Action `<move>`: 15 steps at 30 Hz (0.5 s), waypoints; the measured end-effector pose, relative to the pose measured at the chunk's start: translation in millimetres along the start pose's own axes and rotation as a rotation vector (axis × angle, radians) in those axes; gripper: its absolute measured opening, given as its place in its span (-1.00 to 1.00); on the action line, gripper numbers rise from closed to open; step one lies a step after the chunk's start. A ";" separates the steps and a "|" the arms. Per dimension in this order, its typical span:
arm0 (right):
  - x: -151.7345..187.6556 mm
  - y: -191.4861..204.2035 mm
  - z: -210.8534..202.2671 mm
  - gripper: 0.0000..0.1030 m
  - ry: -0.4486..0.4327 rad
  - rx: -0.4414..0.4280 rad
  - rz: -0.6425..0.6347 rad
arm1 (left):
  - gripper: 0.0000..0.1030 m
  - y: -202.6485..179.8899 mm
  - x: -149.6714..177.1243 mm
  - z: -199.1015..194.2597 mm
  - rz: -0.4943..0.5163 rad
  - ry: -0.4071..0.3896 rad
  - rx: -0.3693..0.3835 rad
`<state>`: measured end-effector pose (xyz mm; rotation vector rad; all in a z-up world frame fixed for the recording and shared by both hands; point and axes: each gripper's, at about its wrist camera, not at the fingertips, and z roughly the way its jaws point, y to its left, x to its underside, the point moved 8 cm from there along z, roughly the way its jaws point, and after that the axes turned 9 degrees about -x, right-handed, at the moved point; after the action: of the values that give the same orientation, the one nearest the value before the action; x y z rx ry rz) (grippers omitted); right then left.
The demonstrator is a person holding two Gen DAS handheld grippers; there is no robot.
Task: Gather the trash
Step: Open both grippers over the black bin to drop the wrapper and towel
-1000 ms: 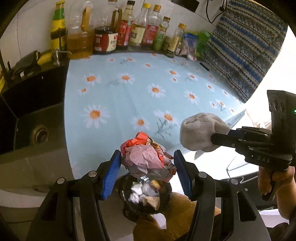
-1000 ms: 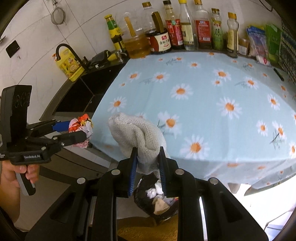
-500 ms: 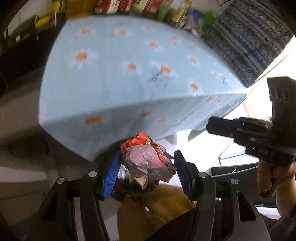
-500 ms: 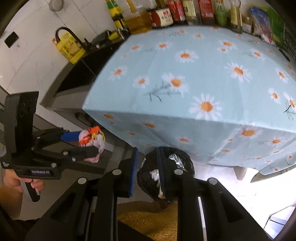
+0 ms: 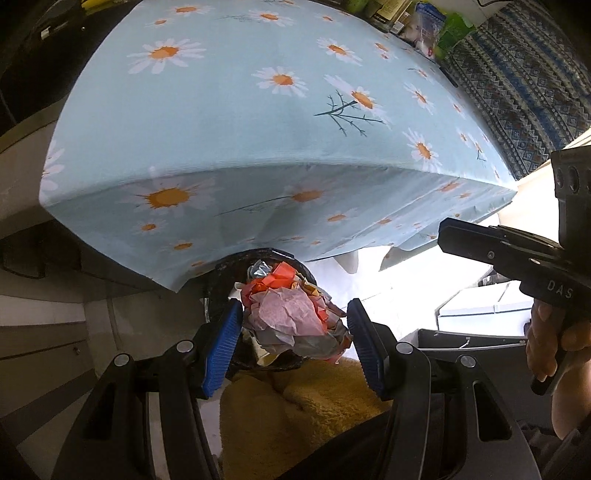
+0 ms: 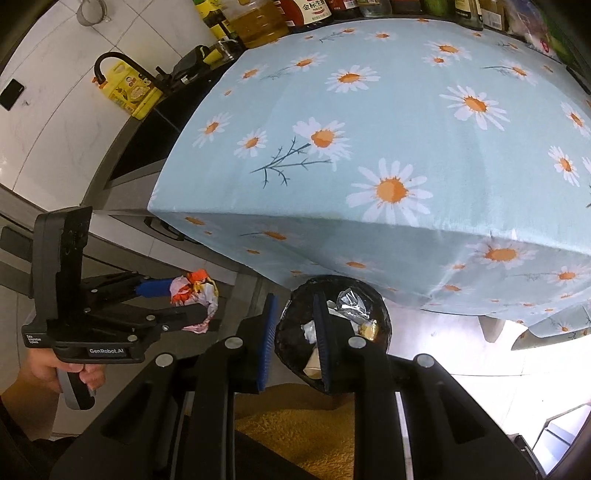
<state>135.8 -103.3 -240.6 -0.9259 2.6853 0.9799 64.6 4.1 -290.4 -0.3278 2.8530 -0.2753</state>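
My left gripper [image 5: 293, 325] is shut on a crumpled wad of red, pink and grey wrappers [image 5: 291, 314], held just above the black-lined trash bin [image 5: 221, 273] below the table edge. In the right wrist view the wad [image 6: 194, 295] hangs left of the bin [image 6: 291, 332], which holds foil and paper scraps. My right gripper [image 6: 293, 328] is open and empty, its fingers over the bin's near rim. It also shows in the left wrist view [image 5: 448, 236] at right.
The table with a daisy-print blue cloth [image 6: 388, 129] overhangs the bin. Oil and sauce bottles [image 6: 258, 22] line its far edge. A dark counter with a faucet [image 6: 110, 62] is at left. A yellow towel [image 5: 295, 406] lies below the grippers.
The white cloth glove held by my right gripper one second ago is gone and that gripper is now empty. Both grippers have dropped from above the table to the bin below its edge.
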 end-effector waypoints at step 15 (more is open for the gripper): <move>-4.7 -5.7 -12.5 -0.56 -0.008 -0.043 -0.017 | 0.14 -19.6 -5.9 4.0 -0.013 0.010 -0.018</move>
<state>143.9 -112.1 -232.4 -0.9488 2.6552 1.0399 75.1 -13.9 -288.7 -0.3497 2.8659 -0.2554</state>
